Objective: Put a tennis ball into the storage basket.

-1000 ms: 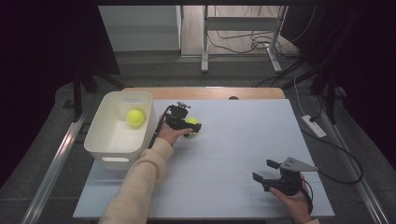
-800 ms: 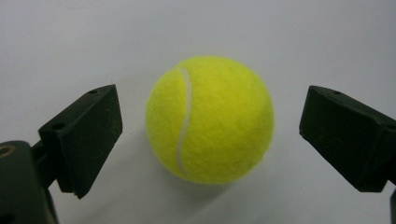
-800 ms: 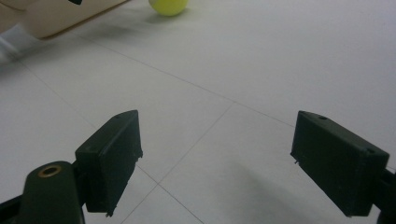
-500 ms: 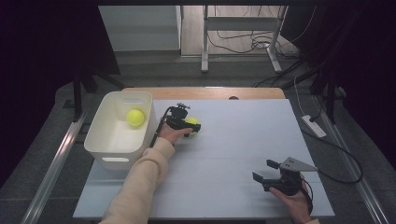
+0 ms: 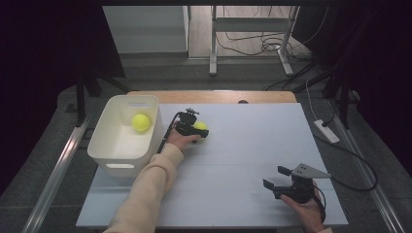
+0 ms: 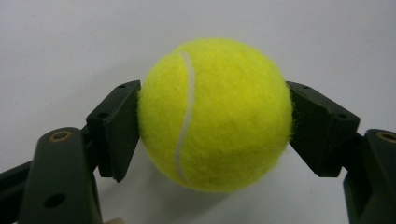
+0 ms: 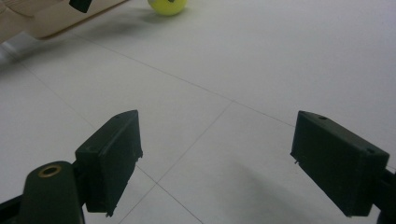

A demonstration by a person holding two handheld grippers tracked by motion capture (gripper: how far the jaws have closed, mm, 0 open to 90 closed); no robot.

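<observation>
A yellow tennis ball point(image 6: 215, 114) lies on the white table top, pressed on both sides by the black pads point(image 6: 116, 126) of my left gripper point(image 6: 212, 128). Its jaws have just been closing, and they now grip the ball. In the high view the left gripper point(image 5: 197, 128) sits with the ball point(image 5: 200, 125) just right of the white bin point(image 5: 104, 145). A second tennis ball point(image 5: 141, 122) lies inside that bin. My right gripper point(image 5: 274, 178) rests near the table's front right with its jaws wide apart. Nothing is between its jaws point(image 7: 217, 158).
The white table top point(image 5: 252, 141) spreads between the two hands. From the right gripper view, the gripped ball point(image 7: 168, 5) and a cream sleeve point(image 7: 46, 23) show far off. Cables and metal stand legs point(image 5: 212, 43) are on the floor behind the table.
In the high view both hands stay where they were. The left gripper remains at the ball beside the bin, and its jaw motion is too small to make out there.
</observation>
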